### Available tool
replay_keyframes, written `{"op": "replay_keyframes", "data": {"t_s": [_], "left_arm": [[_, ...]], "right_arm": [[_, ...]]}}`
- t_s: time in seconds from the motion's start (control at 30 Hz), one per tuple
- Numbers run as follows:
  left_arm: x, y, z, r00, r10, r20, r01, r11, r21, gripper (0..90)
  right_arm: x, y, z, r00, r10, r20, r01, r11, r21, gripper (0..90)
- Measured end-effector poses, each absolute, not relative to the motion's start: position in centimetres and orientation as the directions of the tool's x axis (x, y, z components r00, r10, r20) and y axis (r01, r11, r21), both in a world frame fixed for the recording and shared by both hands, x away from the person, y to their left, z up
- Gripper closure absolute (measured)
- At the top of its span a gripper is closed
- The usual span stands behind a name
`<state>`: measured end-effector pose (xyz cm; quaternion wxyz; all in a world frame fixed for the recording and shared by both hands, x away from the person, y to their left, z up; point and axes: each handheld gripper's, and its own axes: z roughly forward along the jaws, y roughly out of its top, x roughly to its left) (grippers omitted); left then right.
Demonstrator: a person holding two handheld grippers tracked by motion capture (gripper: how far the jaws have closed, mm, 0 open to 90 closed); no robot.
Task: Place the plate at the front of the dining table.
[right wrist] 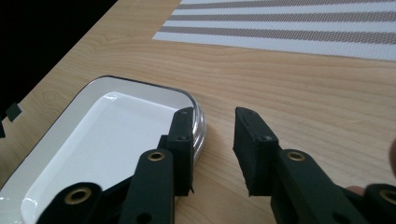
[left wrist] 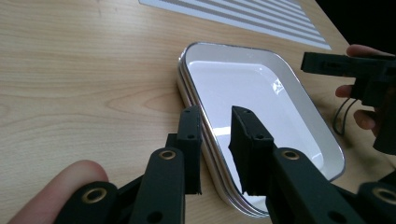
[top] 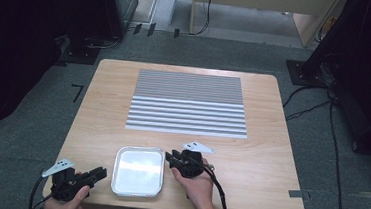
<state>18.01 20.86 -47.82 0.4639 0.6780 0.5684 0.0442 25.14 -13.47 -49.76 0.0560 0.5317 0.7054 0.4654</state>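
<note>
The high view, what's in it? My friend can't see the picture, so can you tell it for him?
A white tray sits near the front edge of a wooden table, with a person's hand on each side holding black tongs, left and right, jaws pointing at it. A striped mat lies farther back.

bare table (top: 268, 171) right of tray (top: 138, 171), striped mat (top: 188, 104) beyond, grippers flanking tray
</note>
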Motion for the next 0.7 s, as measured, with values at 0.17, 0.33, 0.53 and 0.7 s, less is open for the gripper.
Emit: {"op": "replay_keyframes", "data": {"t_s": [0.17, 0.33, 0.53, 0.7], "left_arm": [[18.1, 20.3, -47.9, 0.351, 0.808, -0.473, 0.761, 0.048, 0.647, 77.5], [18.3, 20.0, -48.1, 0.358, 0.794, -0.492, 0.785, 0.029, 0.619, 78.6], [18.4, 19.8, -48.3, 0.353, 0.795, -0.494, 0.805, 0.011, 0.593, 79.2], [18.6, 19.6, -48.5, 0.322, 0.811, -0.489, 0.831, 0.005, 0.556, 83.7]], "right_arm": [[25.3, -13.0, -49.9, -0.408, 0.780, 0.474, 0.727, -0.037, 0.686, 77.9], [25.5, -12.7, -50.0, -0.383, 0.765, 0.518, 0.749, -0.070, 0.658, 80.7], [25.5, -12.4, -50.2, -0.350, 0.774, 0.528, 0.770, -0.084, 0.633, 87.2], [25.3, -12.1, -50.1, -0.330, 0.786, 0.522, 0.770, -0.096, 0.631, 87.4]]}}
